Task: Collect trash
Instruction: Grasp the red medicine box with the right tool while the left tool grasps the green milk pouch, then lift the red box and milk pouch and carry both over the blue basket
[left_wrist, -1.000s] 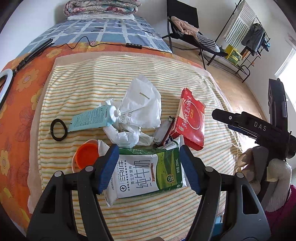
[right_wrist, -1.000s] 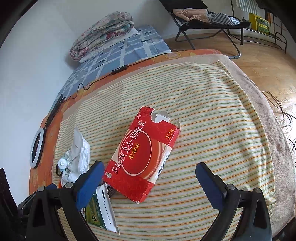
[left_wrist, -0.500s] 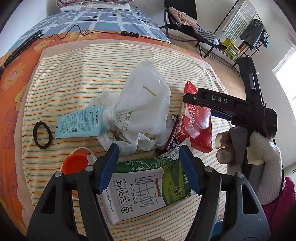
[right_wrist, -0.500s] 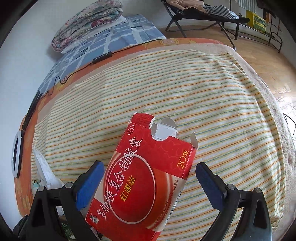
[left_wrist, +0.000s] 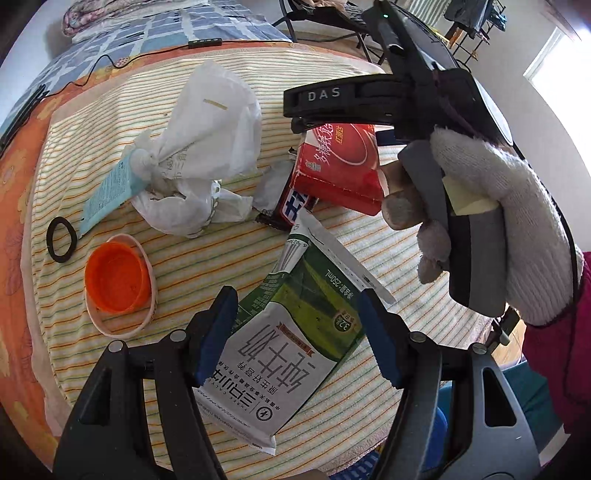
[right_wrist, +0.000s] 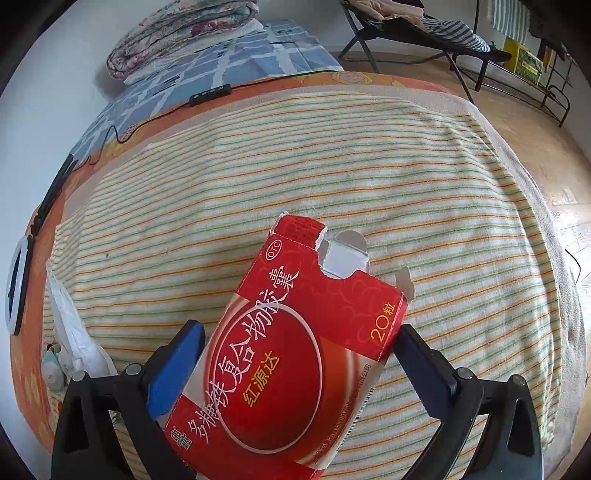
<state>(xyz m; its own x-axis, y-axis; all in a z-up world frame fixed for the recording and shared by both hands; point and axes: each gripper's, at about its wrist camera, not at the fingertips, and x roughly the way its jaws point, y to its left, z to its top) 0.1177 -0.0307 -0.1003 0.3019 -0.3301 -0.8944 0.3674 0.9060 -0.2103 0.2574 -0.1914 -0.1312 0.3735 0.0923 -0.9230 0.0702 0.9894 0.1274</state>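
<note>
- Red medicine carton (right_wrist: 295, 354) lies on the striped towel (right_wrist: 332, 166), torn flap up; right gripper (right_wrist: 299, 365) straddles it, jaws spread, not yet clamped
- Left gripper (left_wrist: 295, 332) gapes over the green milk pouch (left_wrist: 280, 339); lined up for a side pinch, probably
- White plastic bag (left_wrist: 207, 147), orange lid (left_wrist: 116, 278), black ring (left_wrist: 61, 239) remain uncollected; no bin visible

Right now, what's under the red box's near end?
The red box lies partly over a dark snack wrapper and grey foil; how far they reach beneath is hidden.
</note>
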